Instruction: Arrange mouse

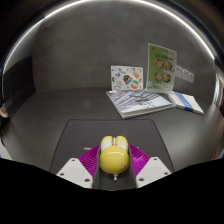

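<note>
A yellow computer mouse point(112, 155) sits between my two fingers, its sides against the purple pads point(89, 159) on both sides. My gripper point(112, 165) is shut on the mouse. It is held over the near edge of a dark mouse mat point(120, 130) that lies on the dark table. The mouse's rear end points towards me, its buttons point away.
Beyond the mat, papers and leaflets point(140, 101) lie on the table, with an upright printed card point(127, 77) and a taller green booklet point(162, 66) behind them. A grey wall rises at the back.
</note>
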The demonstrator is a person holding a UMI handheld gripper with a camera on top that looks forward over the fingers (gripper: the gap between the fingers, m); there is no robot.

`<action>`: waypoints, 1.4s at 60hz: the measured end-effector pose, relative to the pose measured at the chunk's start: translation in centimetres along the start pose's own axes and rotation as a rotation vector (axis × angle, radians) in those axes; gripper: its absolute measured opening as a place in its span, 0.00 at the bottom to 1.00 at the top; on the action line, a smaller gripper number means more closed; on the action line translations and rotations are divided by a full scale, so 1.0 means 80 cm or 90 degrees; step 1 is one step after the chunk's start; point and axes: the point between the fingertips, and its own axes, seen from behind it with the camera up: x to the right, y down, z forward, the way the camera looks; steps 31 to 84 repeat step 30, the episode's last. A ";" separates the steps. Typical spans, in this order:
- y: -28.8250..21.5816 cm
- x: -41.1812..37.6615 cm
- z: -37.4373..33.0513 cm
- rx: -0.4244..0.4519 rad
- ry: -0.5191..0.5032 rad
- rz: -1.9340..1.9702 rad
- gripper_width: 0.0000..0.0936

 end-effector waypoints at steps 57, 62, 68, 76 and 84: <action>0.049 0.089 -0.169 -0.022 -0.015 0.001 0.91; 0.049 0.089 -0.169 -0.022 -0.015 0.001 0.91; 0.049 0.089 -0.169 -0.022 -0.015 0.001 0.91; 0.049 0.089 -0.169 -0.022 -0.015 0.001 0.91; 0.049 0.089 -0.169 -0.022 -0.015 0.001 0.91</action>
